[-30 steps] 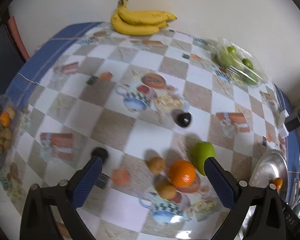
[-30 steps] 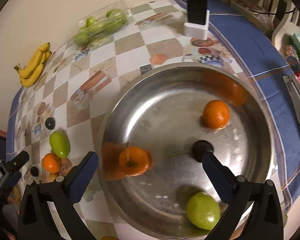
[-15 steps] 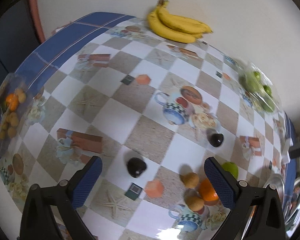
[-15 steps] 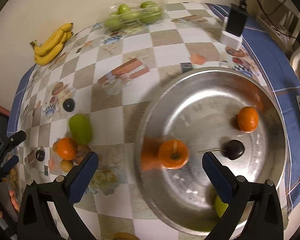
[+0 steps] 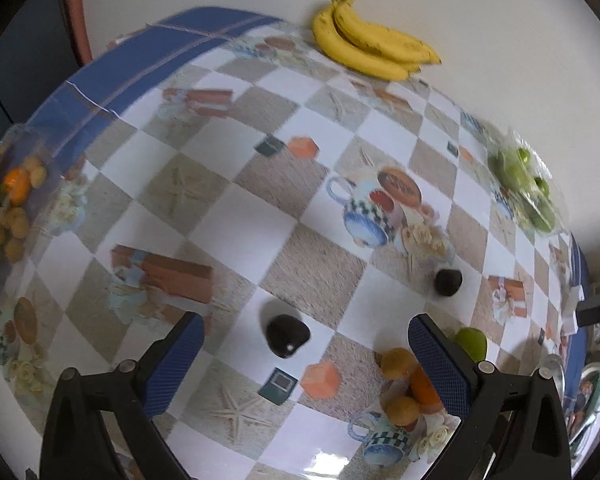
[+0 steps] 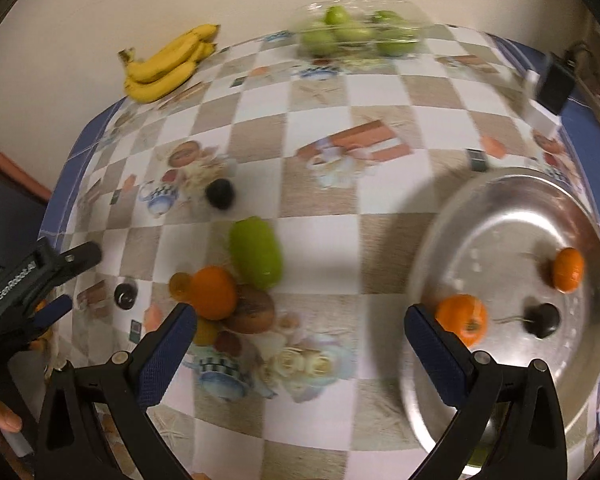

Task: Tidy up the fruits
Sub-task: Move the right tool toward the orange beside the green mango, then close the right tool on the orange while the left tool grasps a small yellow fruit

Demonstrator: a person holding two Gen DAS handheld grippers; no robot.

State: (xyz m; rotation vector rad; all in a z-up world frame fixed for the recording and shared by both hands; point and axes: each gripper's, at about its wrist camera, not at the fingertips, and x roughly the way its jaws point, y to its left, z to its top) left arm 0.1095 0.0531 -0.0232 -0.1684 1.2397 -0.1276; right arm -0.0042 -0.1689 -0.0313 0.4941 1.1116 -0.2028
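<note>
My left gripper point(image 5: 302, 356) is open and empty, just above a dark fruit point(image 5: 287, 335) that lies between its fingers. A second dark fruit point(image 5: 448, 282) sits further right. By the right finger lie two small brown fruits point(image 5: 396, 362), an orange point(image 5: 422, 386) and a green mango point(image 5: 472, 343). My right gripper point(image 6: 300, 344) is open and empty over the tablecloth. The orange point(image 6: 214, 298) and the green mango point(image 6: 256, 252) are near its left finger. The steel bowl point(image 6: 500, 200) on the right holds two oranges point(image 6: 462, 318) and a dark fruit point(image 6: 543, 319).
Bananas point(image 5: 370, 50) lie at the wall. A clear bag of green fruit point(image 5: 526, 188) is at the far right, and another bag of small fruit point(image 5: 12, 208) at the table's left edge. A black charger on a white block point(image 6: 550, 92) stands behind the bowl.
My left gripper swung left from the orange and mango cluster and closed in on the dark fruit. My right gripper swung left away from the bowl's centre toward the loose fruit.
</note>
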